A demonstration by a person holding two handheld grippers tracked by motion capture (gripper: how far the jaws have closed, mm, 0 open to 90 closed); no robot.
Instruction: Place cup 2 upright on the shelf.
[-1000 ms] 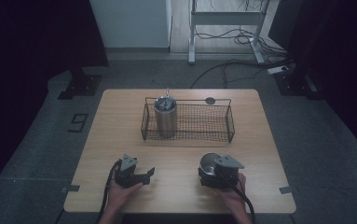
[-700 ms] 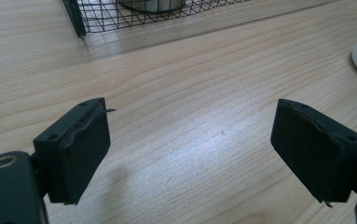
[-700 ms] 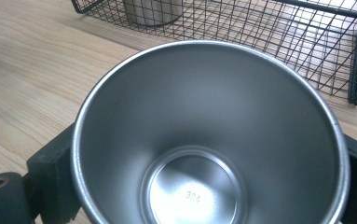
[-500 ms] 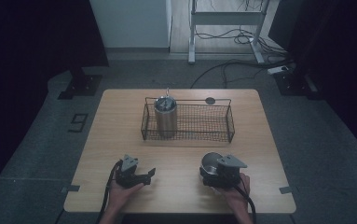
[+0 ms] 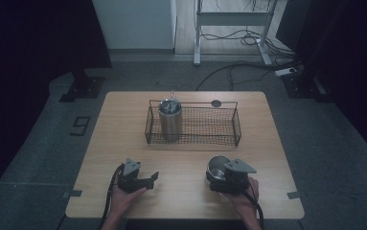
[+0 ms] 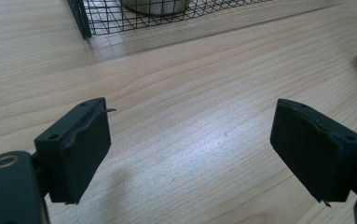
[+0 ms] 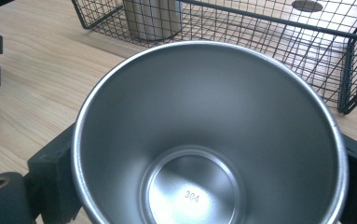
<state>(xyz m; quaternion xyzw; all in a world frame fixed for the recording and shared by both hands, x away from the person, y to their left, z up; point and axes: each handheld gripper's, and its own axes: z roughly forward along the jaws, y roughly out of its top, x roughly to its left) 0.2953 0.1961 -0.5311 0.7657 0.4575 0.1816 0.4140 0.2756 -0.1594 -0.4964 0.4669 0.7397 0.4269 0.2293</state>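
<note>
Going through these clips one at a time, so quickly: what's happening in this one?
A person at a wooden table holds a gripper in each hand. The right gripper has a steel cup between its jaws, near the table's front edge. The left gripper holds nothing, its jaws apart over bare wood. Behind them a wire basket already holds a steel tumbler upright at its left end.

At the lower left of the high view sits the left claw [image 5: 148, 179], a black blocky body topped by a grey three-cornered plate, a dark cable trailing to the bottom edge. The right claw [image 5: 218, 173], lower centre-right, matches it. In the left gripper view, its flat black pads [image 6: 85, 154] show frayed corners and recessed screw holes.
</note>
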